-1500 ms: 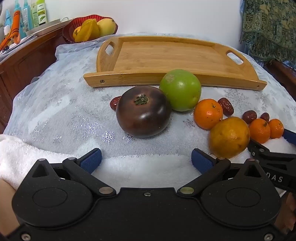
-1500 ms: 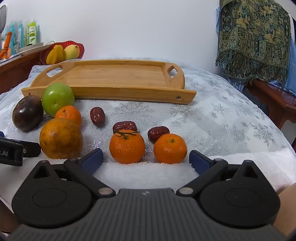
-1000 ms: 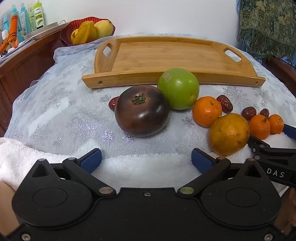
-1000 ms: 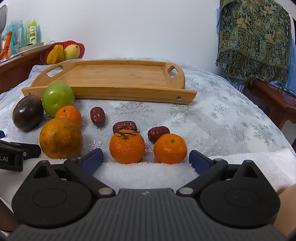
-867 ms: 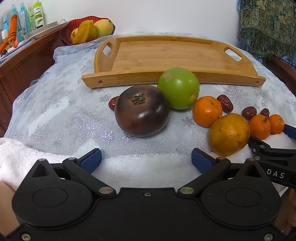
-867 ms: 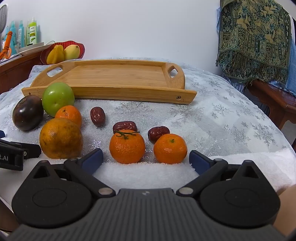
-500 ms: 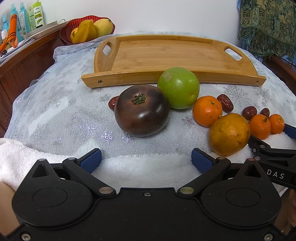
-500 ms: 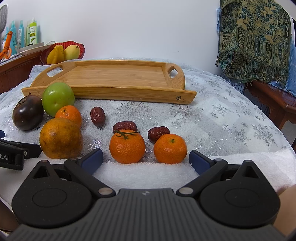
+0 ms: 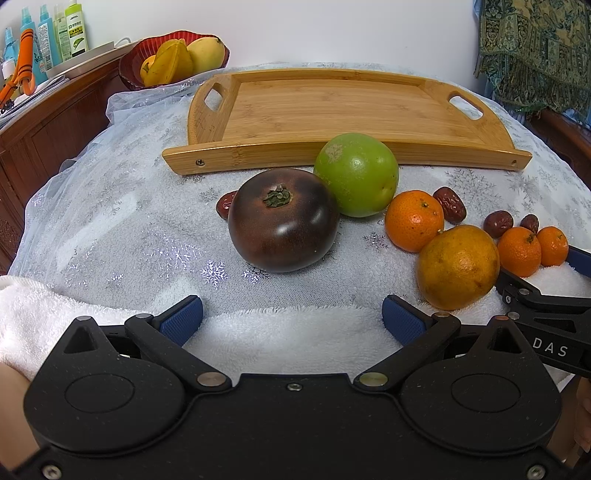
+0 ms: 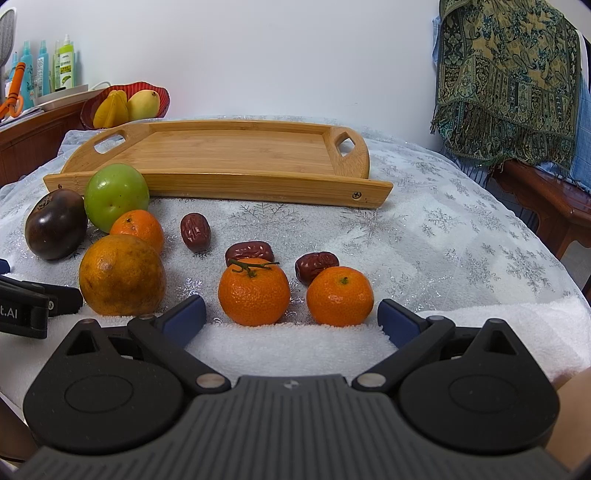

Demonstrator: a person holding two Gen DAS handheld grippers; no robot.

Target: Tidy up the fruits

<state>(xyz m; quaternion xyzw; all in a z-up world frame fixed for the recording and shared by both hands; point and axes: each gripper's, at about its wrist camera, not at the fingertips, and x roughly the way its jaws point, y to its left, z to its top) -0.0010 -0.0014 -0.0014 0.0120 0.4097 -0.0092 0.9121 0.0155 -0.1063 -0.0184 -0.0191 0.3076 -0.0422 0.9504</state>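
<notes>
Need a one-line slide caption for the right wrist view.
Open right gripper faces two tangerines, red dates and an empty wooden tray on a snowflake tablecloth.

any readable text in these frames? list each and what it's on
"DAS": white letters on the right gripper body, at the left wrist view's right edge.
"t.AI": white letters, cut off by the frame edge, on the left gripper body, in the right wrist view.
Bottles on the sideboard carry labels, too small to read.

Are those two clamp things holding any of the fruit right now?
No. The left gripper and right gripper are both open and empty; all the fruit lies on the tablecloth.
</notes>
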